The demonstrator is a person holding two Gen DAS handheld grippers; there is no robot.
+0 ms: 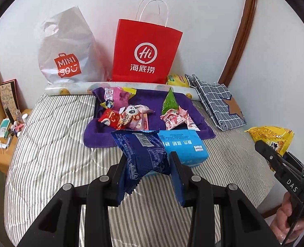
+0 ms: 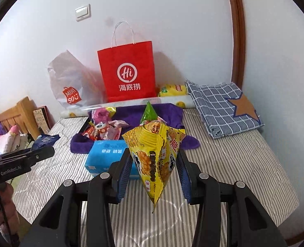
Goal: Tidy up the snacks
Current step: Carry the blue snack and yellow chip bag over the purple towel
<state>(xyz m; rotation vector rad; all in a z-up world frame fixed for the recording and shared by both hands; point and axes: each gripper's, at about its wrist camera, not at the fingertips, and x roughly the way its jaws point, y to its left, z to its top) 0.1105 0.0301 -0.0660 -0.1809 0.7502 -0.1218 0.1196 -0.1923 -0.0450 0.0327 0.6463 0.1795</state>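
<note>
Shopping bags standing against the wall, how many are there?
2. A red paper shopping bag with white handles stands upright against the wall behind the purple towel; a grey plastic Miniso bag leans just left of it. Others may be hidden behind them.

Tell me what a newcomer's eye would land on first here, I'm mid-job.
The bright red paper bag with white handles standing against the wall behind the striped bed. Then the two held packets: a dark blue foil snack packet pinched in the left gripper and a yellow crinkly snack packet in the right gripper. Between them and the bag, colourful snacks lie piled on a purple towel.
</note>
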